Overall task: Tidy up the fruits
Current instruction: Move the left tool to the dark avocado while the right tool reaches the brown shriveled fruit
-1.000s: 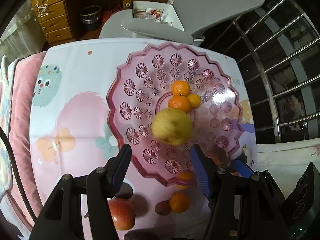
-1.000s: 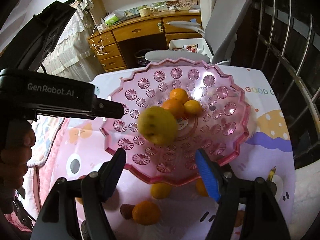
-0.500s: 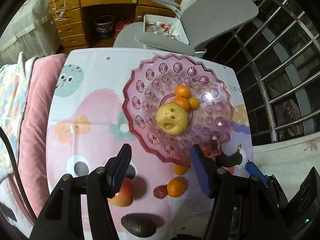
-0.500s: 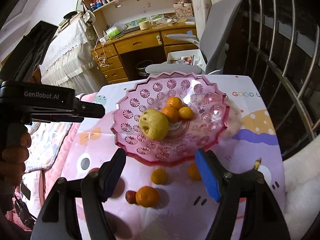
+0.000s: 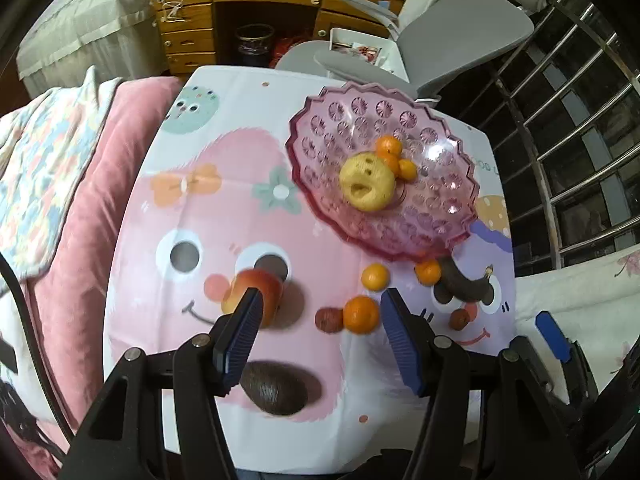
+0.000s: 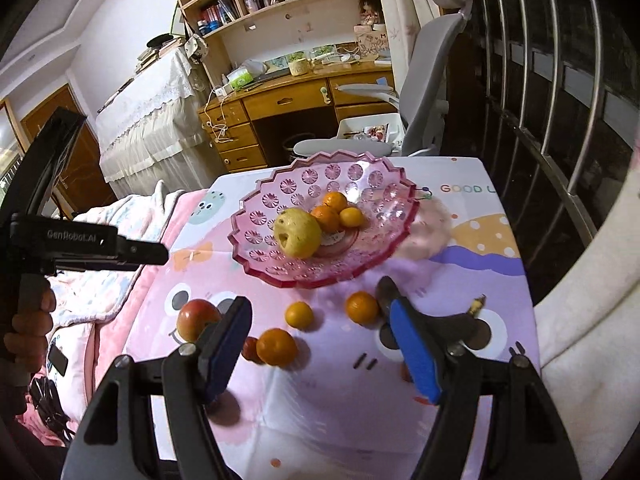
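Observation:
A pink glass fruit plate (image 5: pixel 320 136) (image 6: pixel 260 216) holds a yellow pear (image 5: pixel 367 186) (image 6: pixel 298 233) and three small oranges (image 5: pixel 394 156) (image 6: pixel 334 212). On the cartoon tablecloth in front of it lie three more oranges (image 5: pixel 361 314) (image 6: pixel 277 346), a red apple (image 5: pixel 256 292) (image 6: pixel 197 318), a dark avocado (image 5: pixel 274 388), a dark banana (image 5: pixel 466 286) (image 6: pixel 460 322) and small red dates (image 5: pixel 328 319). My left gripper (image 5: pixel 320 328) is open and empty above the loose fruit. My right gripper (image 6: pixel 320 344) is open and empty too.
A grey office chair (image 5: pixel 460 28) (image 6: pixel 424 84) and a wooden desk (image 5: pixel 240 0) (image 6: pixel 288 100) stand beyond the table. Metal bars (image 5: pixel 580 120) (image 6: pixel 540 80) run along the right. Pink bedding (image 5: pixel 80 200) lies at the left.
Both grippers have drawn back and up from the plate. The pear, which was between the fingers a second ago, now rests on the plate. More of the table and loose fruit shows.

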`<control>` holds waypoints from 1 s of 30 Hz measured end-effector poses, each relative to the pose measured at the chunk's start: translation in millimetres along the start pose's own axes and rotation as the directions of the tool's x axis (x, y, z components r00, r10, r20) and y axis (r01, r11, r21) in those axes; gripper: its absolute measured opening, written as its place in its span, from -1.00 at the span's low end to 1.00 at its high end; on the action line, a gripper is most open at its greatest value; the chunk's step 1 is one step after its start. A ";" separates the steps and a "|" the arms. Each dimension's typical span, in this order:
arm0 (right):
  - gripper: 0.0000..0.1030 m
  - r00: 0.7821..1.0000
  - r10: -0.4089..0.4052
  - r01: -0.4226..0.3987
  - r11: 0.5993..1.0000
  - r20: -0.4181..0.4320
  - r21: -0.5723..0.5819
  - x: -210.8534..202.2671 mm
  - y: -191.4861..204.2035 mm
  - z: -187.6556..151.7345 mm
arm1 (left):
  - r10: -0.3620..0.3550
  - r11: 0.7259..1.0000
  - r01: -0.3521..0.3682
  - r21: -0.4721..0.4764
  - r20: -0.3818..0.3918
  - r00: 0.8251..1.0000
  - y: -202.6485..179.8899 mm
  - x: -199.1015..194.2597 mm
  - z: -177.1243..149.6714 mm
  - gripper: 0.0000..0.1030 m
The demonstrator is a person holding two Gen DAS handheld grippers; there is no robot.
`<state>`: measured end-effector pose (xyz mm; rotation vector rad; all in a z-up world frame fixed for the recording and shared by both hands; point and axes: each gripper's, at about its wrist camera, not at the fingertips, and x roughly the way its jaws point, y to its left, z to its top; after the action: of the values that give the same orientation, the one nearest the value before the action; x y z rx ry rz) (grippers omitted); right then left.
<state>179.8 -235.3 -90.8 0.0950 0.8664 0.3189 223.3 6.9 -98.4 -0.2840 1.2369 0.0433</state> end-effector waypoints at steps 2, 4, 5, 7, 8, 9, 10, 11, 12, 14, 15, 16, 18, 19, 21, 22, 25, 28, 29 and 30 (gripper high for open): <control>0.40 1.000 -0.004 0.004 1.000 -0.010 -0.006 -1.9 -5.7 -6.2 | 0.008 1.000 -0.008 -0.015 0.002 1.000 -0.2 0.4 -9.4 0.16; 0.40 1.000 -0.006 0.006 1.000 -0.021 -0.015 -2.8 -9.9 -9.9 | 0.007 0.999 -0.007 -0.038 0.002 1.000 1.7 2.1 -20.2 0.16; 0.40 1.000 -0.005 0.004 1.000 -0.026 -0.021 -3.7 -11.9 -12.1 | 0.002 0.998 -0.002 -0.056 -0.001 1.000 3.3 4.4 -26.3 0.16; 0.40 0.999 -0.003 0.002 0.999 -0.033 -0.039 -4.4 -14.9 -16.4 | -0.007 0.996 0.006 -0.088 -0.010 1.000 6.4 8.5 -35.3 0.16; 0.40 0.999 -0.004 0.002 0.999 -0.042 -0.051 -3.1 -16.4 -18.9 | -0.009 0.995 0.008 -0.102 -0.013 1.000 7.8 10.5 -39.6 0.16; 0.40 0.999 -0.005 0.002 0.998 -0.053 -0.057 -1.5 -17.8 -20.9 | -0.010 0.993 0.008 -0.117 -0.016 1.000 9.9 13.2 -45.1 0.16; 0.40 0.997 -0.004 0.000 0.998 -0.071 -0.063 0.7 -19.7 -23.6 | -0.011 0.991 0.008 -0.132 -0.019 1.000 12.7 15.7 -50.4 0.16; 0.40 0.996 -0.003 -0.002 0.998 -0.084 -0.064 2.4 -22.1 -25.8 | -0.011 0.989 0.008 -0.146 -0.022 1.000 15.3 18.2 -54.5 0.16; 0.40 0.995 -0.001 -0.005 0.998 -0.101 -0.061 5.2 -25.2 -28.6 | -0.012 0.986 0.008 -0.164 -0.027 1.000 18.8 21.4 -59.4 0.16; 0.40 0.990 0.002 -0.009 0.999 -0.143 -0.045 12.6 -32.9 -33.6 | -0.012 0.980 0.003 -0.199 -0.043 0.999 25.9 28.9 -68.0 0.16; 0.40 0.987 0.002 -0.008 0.999 -0.161 -0.037 15.7 -36.0 -35.5 | -0.011 0.976 -0.001 -0.219 -0.052 0.999 30.3 33.5 -73.1 0.17; 0.40 0.983 0.002 -0.006 1.000 -0.182 -0.024 19.3 -40.2 -37.9 | -0.010 0.971 -0.005 -0.239 -0.061 0.998 34.8 37.8 -78.1 0.18; 0.40 0.976 0.001 -0.002 1.000 -0.217 -0.004 26.4 -47.9 -42.4 | -0.009 0.963 -0.013 -0.271 -0.078 0.997 41.7 44.8 -85.4 0.28; 0.40 0.972 0.001 0.000 1.000 -0.236 0.006 30.5 -51.9 -44.5 | -0.010 0.957 -0.016 -0.289 -0.088 0.996 45.9 49.2 -90.5 0.29; 0.40 0.963 0.004 0.002 1.000 -0.268 0.022 37.9 -58.4 -48.2 | -0.012 0.949 -0.022 -0.315 -0.105 0.994 51.5 56.8 -99.4 0.29; 0.40 0.959 0.004 0.005 1.000 -0.284 0.029 42.3 -61.0 -49.6 | -0.013 0.944 -0.025 -0.328 -0.115 0.993 54.1 61.3 -103.5 0.30; 0.40 0.945 0.002 0.017 0.998 -0.328 0.056 54.6 -70.1 -53.4 | -0.022 0.932 -0.032 -0.360 -0.145 0.989 58.0 73.1 -113.4 0.36; 0.38 0.931 0.004 0.030 0.996 -0.364 0.089 66.9 -78.5 -55.2 | -0.038 0.925 -0.029 -0.379 -0.170 0.985 58.0 84.2 -120.0 0.38; 0.33 0.926 0.010 0.032 0.994 -0.378 0.106 71.9 -82.2 -56.4 | -0.042 0.924 -0.029 -0.382 -0.176 0.984 57.9 86.8 -120.7 0.39; 0.31 0.922 0.015 0.033 0.992 -0.387 0.119 74.8 -84.8 -56.5 | -0.047 0.921 -0.029 -0.387 -0.185 0.982 57.0 90.0 -122.0 0.39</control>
<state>202.0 -294.9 -200.1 0.1457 1.2808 0.2790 129.7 22.1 -229.8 -0.6526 1.4142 0.2621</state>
